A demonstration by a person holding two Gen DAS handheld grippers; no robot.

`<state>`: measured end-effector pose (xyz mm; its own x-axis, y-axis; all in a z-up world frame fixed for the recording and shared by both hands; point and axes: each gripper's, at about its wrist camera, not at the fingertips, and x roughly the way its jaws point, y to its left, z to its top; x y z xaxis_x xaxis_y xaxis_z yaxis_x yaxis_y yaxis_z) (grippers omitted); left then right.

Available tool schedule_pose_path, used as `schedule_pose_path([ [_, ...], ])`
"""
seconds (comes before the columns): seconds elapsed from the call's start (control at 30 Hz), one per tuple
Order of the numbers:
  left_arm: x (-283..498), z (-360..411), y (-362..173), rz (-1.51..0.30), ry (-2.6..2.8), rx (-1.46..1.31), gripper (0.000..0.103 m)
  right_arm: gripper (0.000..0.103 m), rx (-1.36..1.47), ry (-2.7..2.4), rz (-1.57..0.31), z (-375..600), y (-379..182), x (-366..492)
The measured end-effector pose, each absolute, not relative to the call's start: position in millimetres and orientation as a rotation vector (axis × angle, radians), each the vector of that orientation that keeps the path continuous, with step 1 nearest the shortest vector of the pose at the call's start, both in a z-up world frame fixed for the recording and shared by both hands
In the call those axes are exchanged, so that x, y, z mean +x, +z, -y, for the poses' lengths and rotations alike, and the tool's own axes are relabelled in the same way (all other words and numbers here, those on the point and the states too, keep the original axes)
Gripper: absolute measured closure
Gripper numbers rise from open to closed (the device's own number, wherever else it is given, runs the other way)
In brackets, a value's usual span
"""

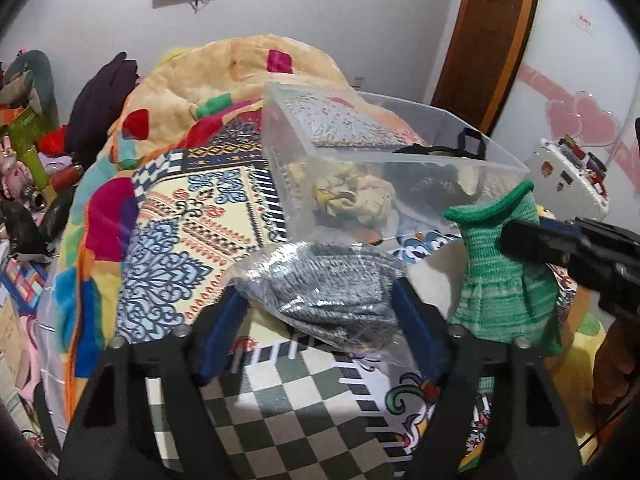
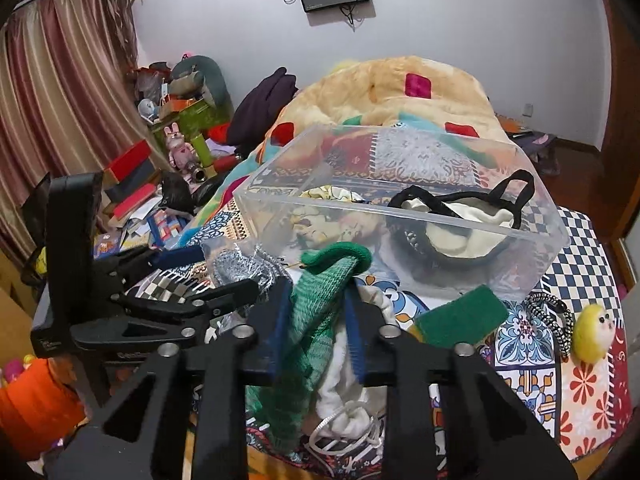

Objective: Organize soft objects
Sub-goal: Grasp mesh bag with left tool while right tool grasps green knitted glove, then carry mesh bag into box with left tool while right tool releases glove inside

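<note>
My left gripper [image 1: 320, 300] is shut on a clear plastic bag of grey knit fabric [image 1: 324, 284], held above the patterned bedspread [image 1: 192, 220]. My right gripper [image 2: 318, 308] is shut on a green knitted sock [image 2: 316, 292]; the sock also shows in the left wrist view [image 1: 500, 264], held up just right of the bag. A clear plastic bin [image 2: 556, 236] stands on the bed just beyond both grippers. It holds a crumpled yellowish cloth [image 1: 352, 196] and a black-and-white item with black straps [image 2: 452, 220].
On the bed right of the bin lie a green sponge [image 2: 460, 316], a black-and-white cord [image 2: 548, 316] and a yellow fluffy toy [image 2: 594, 332]. A white drawstring pouch [image 2: 344, 404] lies under my right gripper. A blanket pile [image 2: 392, 88] is behind; floor clutter at left [image 2: 160, 160].
</note>
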<state>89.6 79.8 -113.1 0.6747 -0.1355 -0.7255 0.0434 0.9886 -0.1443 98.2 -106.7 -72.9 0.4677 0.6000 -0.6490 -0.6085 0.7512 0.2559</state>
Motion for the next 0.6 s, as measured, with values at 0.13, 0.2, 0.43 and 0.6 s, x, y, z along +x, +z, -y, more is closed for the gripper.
schedule_pose_path([
  [0.13, 84, -77, -110, -0.802, -0.134, -0.108, 0.062, 0.094, -0.001, 0.738, -0.739, 112, -64, 91],
  [0.2, 79, -77, -105, -0.784, -0.137, -0.104, 0.068, 0.094, 0.0, 0.743, -0.712, 114, -59, 88],
  [0.43, 58, -79, -79, -0.71, -0.136, -0.087, 0.08, 0.095, 0.036, 0.758, -0.631, 120, -35, 82],
  [0.6, 48, -84, -56, -0.645, -0.128, -0.095, 0.081, 0.095, 0.061, 0.741, -0.571, 126, -16, 85],
])
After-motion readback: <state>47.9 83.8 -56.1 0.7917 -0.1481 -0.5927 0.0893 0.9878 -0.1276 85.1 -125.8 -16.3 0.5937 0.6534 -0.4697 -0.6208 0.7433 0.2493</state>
